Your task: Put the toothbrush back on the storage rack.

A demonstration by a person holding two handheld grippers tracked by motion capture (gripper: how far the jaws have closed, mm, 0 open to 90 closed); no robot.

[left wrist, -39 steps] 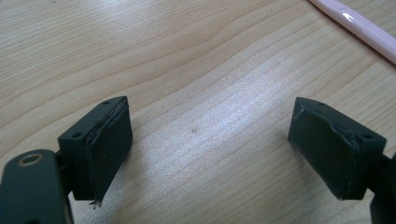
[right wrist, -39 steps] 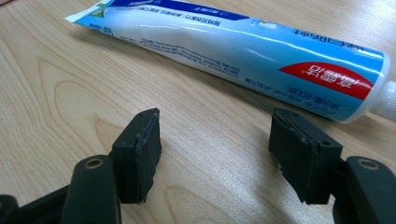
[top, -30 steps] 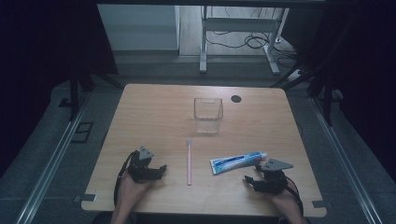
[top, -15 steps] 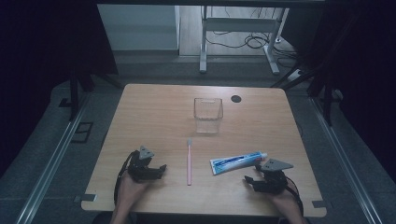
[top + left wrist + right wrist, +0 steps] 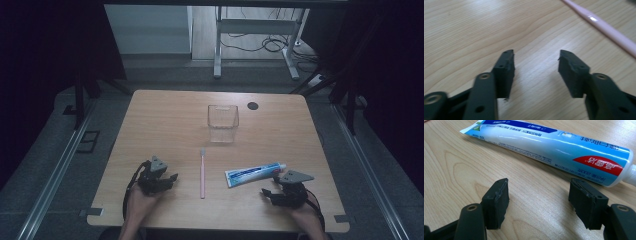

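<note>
Left gripper [image 5: 167, 180] is resting low on the wooden worktop [image 5: 165, 120] at its near left. Its jaws have just been closing and are now standing partly open, with bare wood between them. The pink toothbrush [image 5: 202, 172] is lying just right of it, untouched. Right gripper [image 5: 267, 194] is sitting at the near right, jaws parted and holding nothing. The toothpaste tube [image 5: 252, 174] is lying just beyond its tips. A clear container [image 5: 223, 123] is standing farther back, mid-worktop.
</note>
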